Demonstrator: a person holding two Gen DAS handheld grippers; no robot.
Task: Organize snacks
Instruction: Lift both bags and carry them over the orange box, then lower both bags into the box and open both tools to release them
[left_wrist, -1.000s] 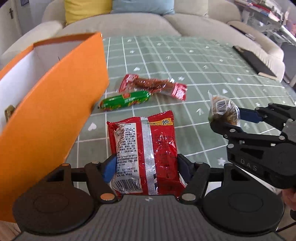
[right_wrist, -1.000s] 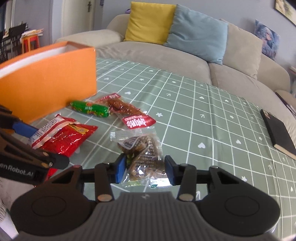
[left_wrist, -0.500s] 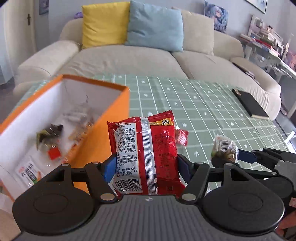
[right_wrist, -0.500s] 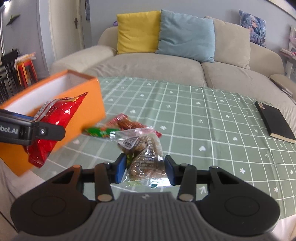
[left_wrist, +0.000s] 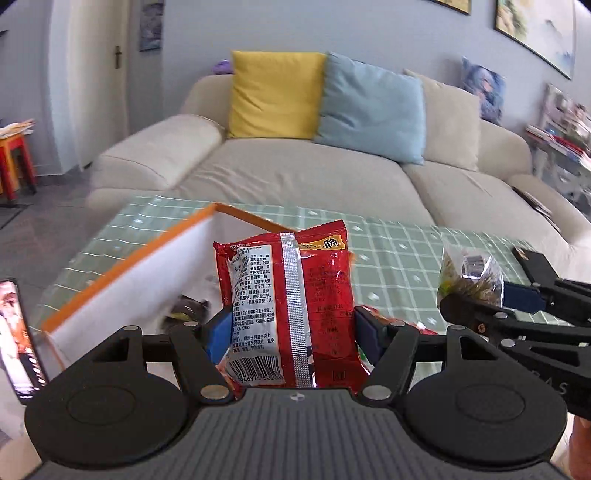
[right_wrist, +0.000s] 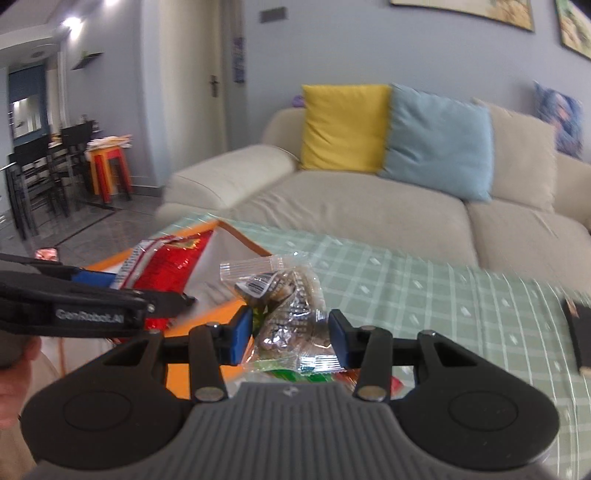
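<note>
- Across the left wrist view's middle: green checked tablecloth (left_wrist: 399, 254), pale grid lines and small white marks, spread over the table.
- At centre left on that cloth: orange box (left_wrist: 129, 269), white inside, dark wrapped snacks blurred at its bottom.
- Low centre: left gripper (left_wrist: 291, 332) clamped on a red snack packet (left_wrist: 288, 306), upright, barcode at its lower end, held in front of the box's open top.
- At right edge: right gripper (left_wrist: 476, 295) pinching a clear packet of brown snacks (left_wrist: 469, 277) above the cloth.
- Behind, filling the upper half: beige sofa (left_wrist: 295, 177) with yellow cushion (left_wrist: 277, 96) and blue cushion (left_wrist: 373, 110); framed pictures upper right, white door upper left, phone screen (left_wrist: 18, 336) at lower left edge.
- Low centre of the right wrist view: right gripper (right_wrist: 290, 332) closed on the clear packet (right_wrist: 284, 310), crinkled, barcode label on top.
- At left: left gripper (right_wrist: 122, 291) with the red packet (right_wrist: 166, 269) over the orange box (right_wrist: 207, 321).
- Right of centre: checked cloth (right_wrist: 443, 306), blurred; dark book (right_wrist: 580, 332) at right edge.
- Upper left: dining chairs and red-orange stool (right_wrist: 109, 170) on grey floor; sofa (right_wrist: 369, 206) and cushions behind.
</note>
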